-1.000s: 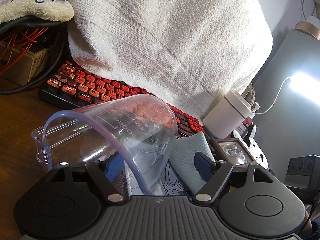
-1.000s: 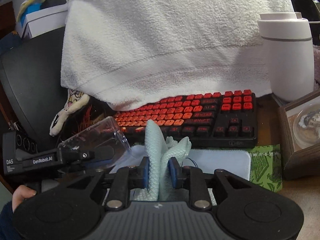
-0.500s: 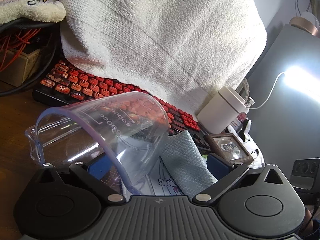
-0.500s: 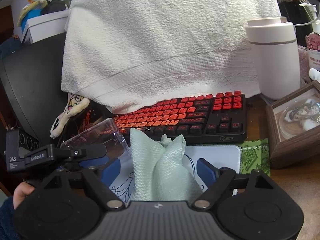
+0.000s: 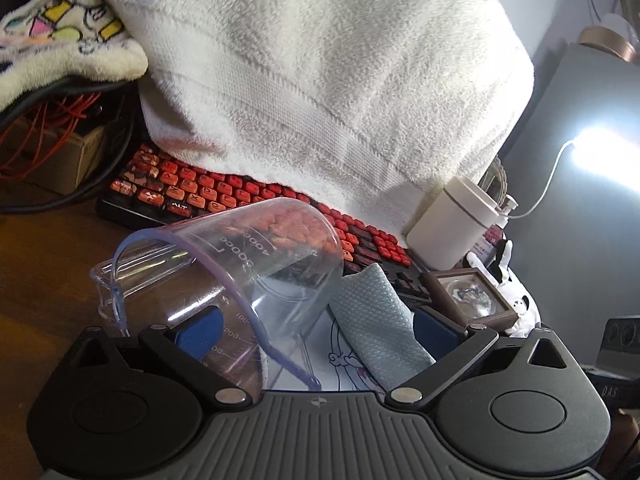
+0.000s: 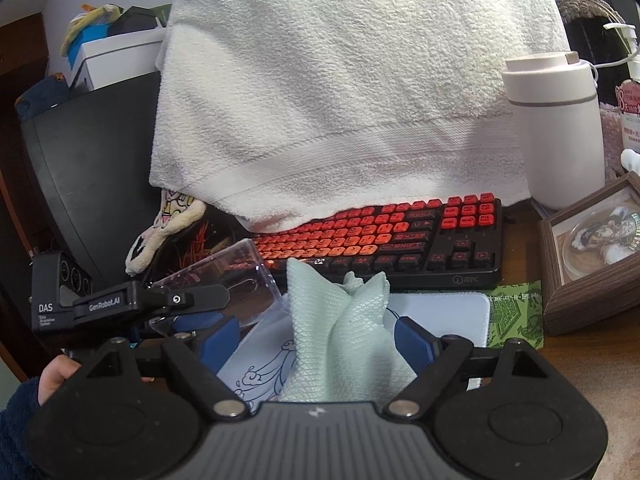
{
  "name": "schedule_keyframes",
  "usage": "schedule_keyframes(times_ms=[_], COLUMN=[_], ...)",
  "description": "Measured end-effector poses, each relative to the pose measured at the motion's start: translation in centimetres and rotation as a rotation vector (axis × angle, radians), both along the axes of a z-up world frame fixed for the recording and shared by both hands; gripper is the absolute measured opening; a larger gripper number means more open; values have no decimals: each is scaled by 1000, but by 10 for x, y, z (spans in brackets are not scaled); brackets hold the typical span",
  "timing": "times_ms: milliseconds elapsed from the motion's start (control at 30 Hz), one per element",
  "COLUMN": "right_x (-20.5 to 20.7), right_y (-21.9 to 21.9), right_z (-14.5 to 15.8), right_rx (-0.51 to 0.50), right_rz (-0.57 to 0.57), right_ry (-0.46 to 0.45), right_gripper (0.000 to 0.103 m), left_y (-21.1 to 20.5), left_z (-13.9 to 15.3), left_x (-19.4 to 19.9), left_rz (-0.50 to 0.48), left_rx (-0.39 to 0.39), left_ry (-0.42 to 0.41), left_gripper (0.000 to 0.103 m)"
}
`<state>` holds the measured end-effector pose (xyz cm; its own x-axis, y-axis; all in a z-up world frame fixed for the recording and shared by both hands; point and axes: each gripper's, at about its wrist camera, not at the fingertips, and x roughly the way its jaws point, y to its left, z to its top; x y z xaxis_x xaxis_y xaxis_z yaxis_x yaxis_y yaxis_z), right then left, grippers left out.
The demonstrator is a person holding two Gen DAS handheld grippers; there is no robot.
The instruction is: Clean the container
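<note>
— Fingers first: how do they stand on the left gripper (image 5: 316, 330)?

— Spread wide, blue pads apart. One pad (image 5: 202, 330) shows through the clear wall of the measuring jug (image 5: 240, 272), which lies tipped on its side with its rim toward the camera. Whether that pad touches the plastic, I cannot tell.

— And the right gripper (image 6: 316, 338)?

— Also parted, a blue pad (image 6: 414, 342) on either side of the pale green cleaning cloth (image 6: 340, 340). The cloth stands bunched up between them, with visible gaps on both sides, so nothing is clamped.

— What is under the cloth?

— A white mouse pad (image 6: 440, 312) with a line drawing on it. From the right wrist, the jug sits just left of the cloth, with the left gripper's black body in front of it and a hand (image 6: 54, 380) in a dark fleece sleeve at the lower left.

— Farther back?

— A black keyboard with red keys (image 6: 400, 236) runs behind the jug and cloth. A big white towel (image 6: 340, 100) hangs over its far edge. Right of the keyboard stands a white lidded tumbler (image 6: 560, 128), and nearer, a wooden picture frame (image 6: 592, 248) leans on the brown desk (image 5: 44, 264).

— Anything at the left?

— A patterned plush toy (image 5: 60, 36) above a tangle of orange wires (image 5: 48, 128), seen from the left wrist.
</note>
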<state>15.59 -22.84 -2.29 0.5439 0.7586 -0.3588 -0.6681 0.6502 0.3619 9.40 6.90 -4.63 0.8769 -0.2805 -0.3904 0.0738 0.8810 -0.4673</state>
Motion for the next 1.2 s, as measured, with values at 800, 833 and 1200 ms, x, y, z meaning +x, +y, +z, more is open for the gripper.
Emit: schedule_keyframes(times_ms=[800, 833, 1200], right_x=[-103, -108, -128], right_y=[40, 42, 34], right_z=[35, 36, 51], right_rx=[-286, -304, -307], right_rz=[-182, -187, -227], right_ry=[-160, -172, -130], right_gripper=[90, 89, 89], left_y=[-67, -68, -79], left_z=[55, 56, 72], left_x=[-114, -115, -135], left_rz=[228, 231, 298], left_rx=[354, 351, 472], left_ry=[-114, -94, -96], left_gripper=[102, 102, 101])
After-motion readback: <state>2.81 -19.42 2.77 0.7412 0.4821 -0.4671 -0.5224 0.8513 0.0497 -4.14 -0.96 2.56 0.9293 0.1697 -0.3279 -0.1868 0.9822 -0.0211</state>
